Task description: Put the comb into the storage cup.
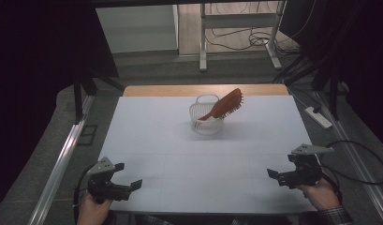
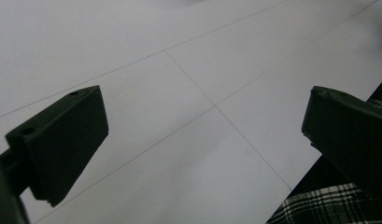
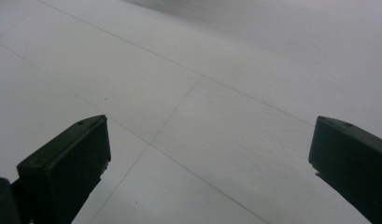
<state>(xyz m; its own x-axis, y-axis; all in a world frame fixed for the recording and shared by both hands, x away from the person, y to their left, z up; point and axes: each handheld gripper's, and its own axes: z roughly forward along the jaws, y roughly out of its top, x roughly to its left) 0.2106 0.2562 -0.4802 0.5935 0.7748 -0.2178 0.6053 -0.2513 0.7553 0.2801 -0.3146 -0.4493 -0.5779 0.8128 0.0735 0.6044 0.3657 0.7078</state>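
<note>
You are holding your left gripper [image 1: 130, 179] over the near left corner of the white worktop [image 1: 170, 140], its jaws standing wide apart with nothing between them. You are holding your right gripper [image 1: 279, 177] over the near right corner, its jaws likewise spread and empty. Both grippers are pointing inward toward the middle of the worktop, well apart from each other. Farther off, toward the far edge and near its middle, a white basket [image 1: 206, 119] is standing upright. A reddish-brown hairbrush [image 1: 225, 105] is leaning in the basket, handle down inside, bristled head sticking out up and to the right.
</note>
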